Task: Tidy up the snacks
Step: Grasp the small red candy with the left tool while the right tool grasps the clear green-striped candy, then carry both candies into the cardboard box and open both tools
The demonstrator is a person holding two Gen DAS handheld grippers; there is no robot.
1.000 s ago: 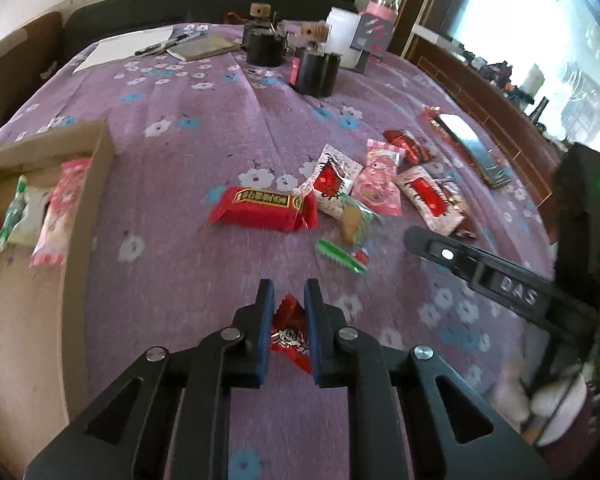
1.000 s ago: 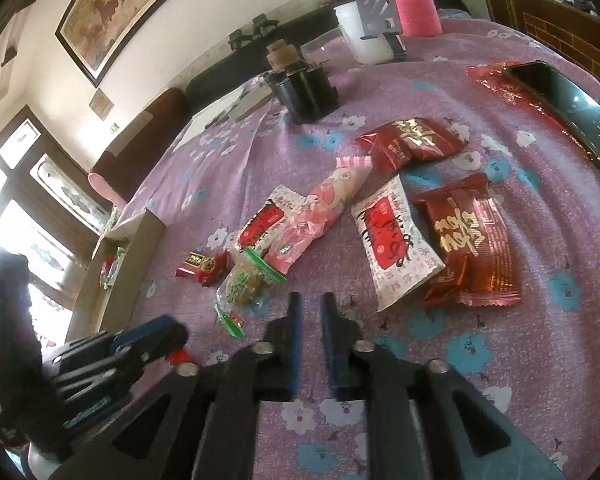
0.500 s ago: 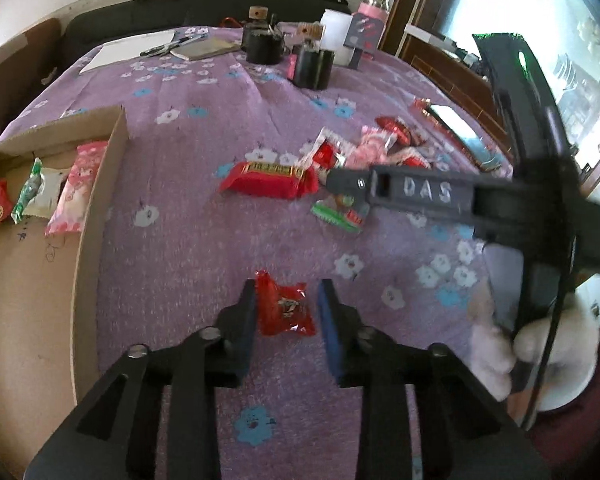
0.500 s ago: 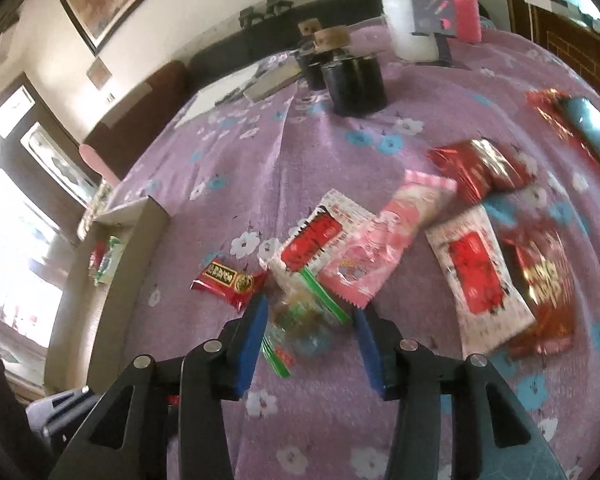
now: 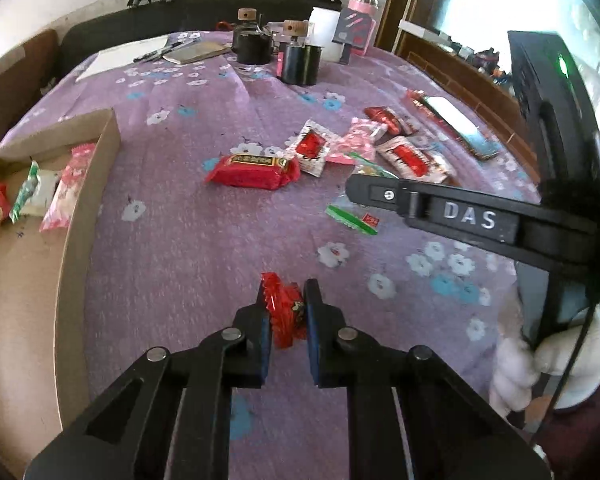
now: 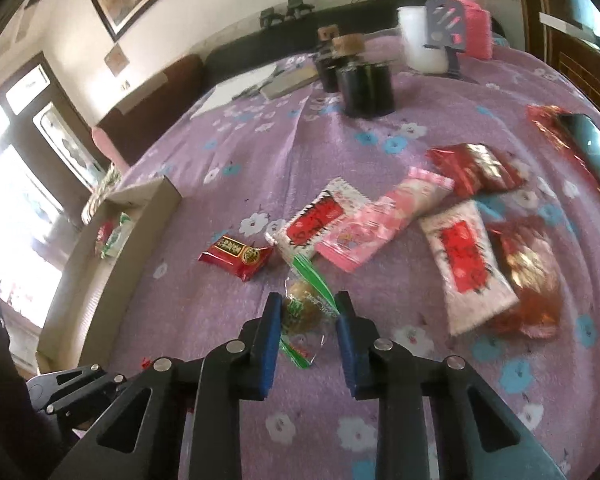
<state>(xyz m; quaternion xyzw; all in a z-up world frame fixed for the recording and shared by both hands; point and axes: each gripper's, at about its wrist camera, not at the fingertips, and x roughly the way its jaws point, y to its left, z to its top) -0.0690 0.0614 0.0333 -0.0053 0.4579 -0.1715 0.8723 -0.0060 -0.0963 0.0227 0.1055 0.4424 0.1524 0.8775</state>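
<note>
In the left wrist view, the left gripper (image 5: 285, 312) pinches a small red candy (image 5: 286, 314) between its blue pads, above the purple flowered bench (image 5: 172, 248). The crinkly foil wrapper looks light, soft and likely slippery; holding its fuller middle seems safest. The cardboard box (image 5: 100, 160) lies at the left with a few snacks inside.

In the right wrist view, the right gripper (image 6: 308, 316) stands spread around a clear green-edged snack packet (image 6: 306, 316) lying on the bench. It looks light and crushable; the round lump inside seems the firmest place to grip.
</note>
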